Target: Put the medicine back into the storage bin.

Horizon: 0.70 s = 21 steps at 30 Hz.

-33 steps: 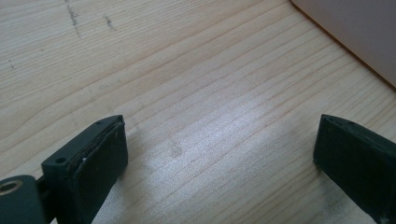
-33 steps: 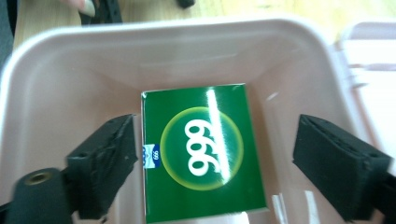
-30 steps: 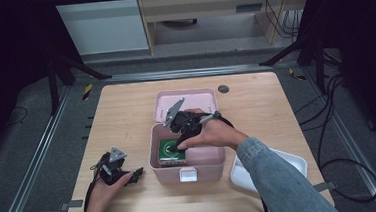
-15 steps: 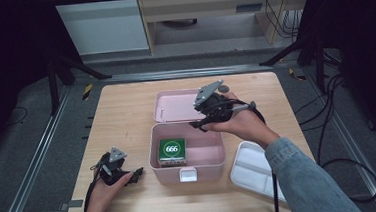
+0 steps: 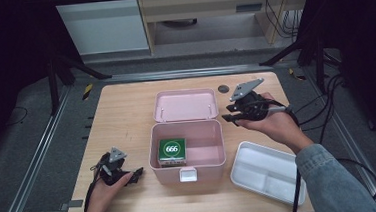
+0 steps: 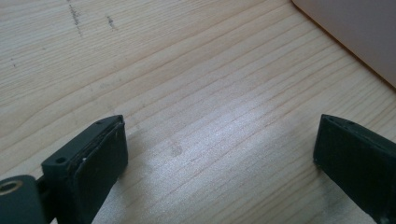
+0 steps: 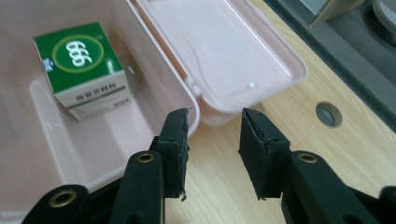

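A pink box (image 5: 200, 171) stands open at the table's middle, its lid (image 5: 185, 105) laid back behind it. A green carton marked 666 (image 5: 172, 151) sits inside at the left. My right gripper (image 5: 228, 118) hovers to the right of the box, level with the hinge. It is open, its jaws have just been closing, and nothing is between them. In the right gripper view, its jaws (image 7: 215, 116) point past the box corner toward the carton (image 7: 81, 65) and lid (image 7: 219, 51). My left gripper (image 5: 139, 172) rests open on the wood at front left, its jaws (image 6: 219, 135) wide apart over bare table.
A white lidded tray (image 5: 268, 173) lies at the front right, under my right forearm. A round grommet hole (image 5: 223, 89) sits in the table behind the right gripper. Cables trail off the right edge. Shelving stands beyond the far edge.
My right hand has lifted out of the pink box and swung to its right, leaving the green carton inside. Its jaws stand narrower. The left hand has stayed put.
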Each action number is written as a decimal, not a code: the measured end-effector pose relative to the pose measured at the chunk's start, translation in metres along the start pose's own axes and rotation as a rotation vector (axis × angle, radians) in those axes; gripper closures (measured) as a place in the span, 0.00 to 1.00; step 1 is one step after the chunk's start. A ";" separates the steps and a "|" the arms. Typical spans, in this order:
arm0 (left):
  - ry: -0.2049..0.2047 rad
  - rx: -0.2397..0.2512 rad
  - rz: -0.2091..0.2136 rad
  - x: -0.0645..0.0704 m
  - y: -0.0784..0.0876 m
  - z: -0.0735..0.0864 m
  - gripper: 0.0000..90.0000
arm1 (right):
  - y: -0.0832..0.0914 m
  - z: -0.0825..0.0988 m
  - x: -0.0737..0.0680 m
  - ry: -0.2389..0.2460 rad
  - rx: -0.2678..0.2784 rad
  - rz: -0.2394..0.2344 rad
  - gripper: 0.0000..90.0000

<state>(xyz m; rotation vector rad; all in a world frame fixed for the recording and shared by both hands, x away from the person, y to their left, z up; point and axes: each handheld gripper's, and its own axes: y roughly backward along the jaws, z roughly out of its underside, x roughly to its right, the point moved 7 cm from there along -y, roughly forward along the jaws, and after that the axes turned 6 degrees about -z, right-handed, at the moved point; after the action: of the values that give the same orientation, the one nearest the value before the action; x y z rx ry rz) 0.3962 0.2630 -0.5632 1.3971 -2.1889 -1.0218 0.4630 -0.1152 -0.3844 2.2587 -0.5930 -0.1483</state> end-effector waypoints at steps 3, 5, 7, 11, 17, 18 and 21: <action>0.000 0.000 0.000 0.000 0.000 0.000 0.02 | 0.003 0.013 0.004 -0.024 -0.006 0.010 0.71; 0.000 0.000 0.000 0.000 0.000 0.000 0.03 | 0.005 0.022 0.006 -0.035 -0.016 0.018 0.72; 0.001 0.000 0.000 0.000 0.000 0.000 0.03 | 0.005 0.031 0.007 -0.043 -0.025 0.021 0.73; 0.001 0.000 0.000 0.000 0.000 0.000 0.02 | 0.005 0.051 0.007 -0.066 -0.038 0.022 0.75; 0.001 -0.001 0.000 0.000 0.000 0.000 0.03 | 0.000 0.075 0.005 -0.099 -0.056 0.015 0.77; 0.001 -0.001 0.000 0.000 0.000 0.000 0.03 | -0.001 0.080 0.004 -0.104 -0.060 0.012 0.77; 0.001 0.000 0.000 0.000 0.000 0.000 0.03 | -0.004 0.092 0.001 -0.121 -0.073 0.002 0.78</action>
<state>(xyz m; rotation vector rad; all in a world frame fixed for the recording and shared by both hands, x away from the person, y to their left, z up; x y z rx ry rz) 0.3962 0.2630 -0.5632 1.3975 -2.1879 -1.0217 0.4387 -0.1749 -0.4506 2.1898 -0.6431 -0.3028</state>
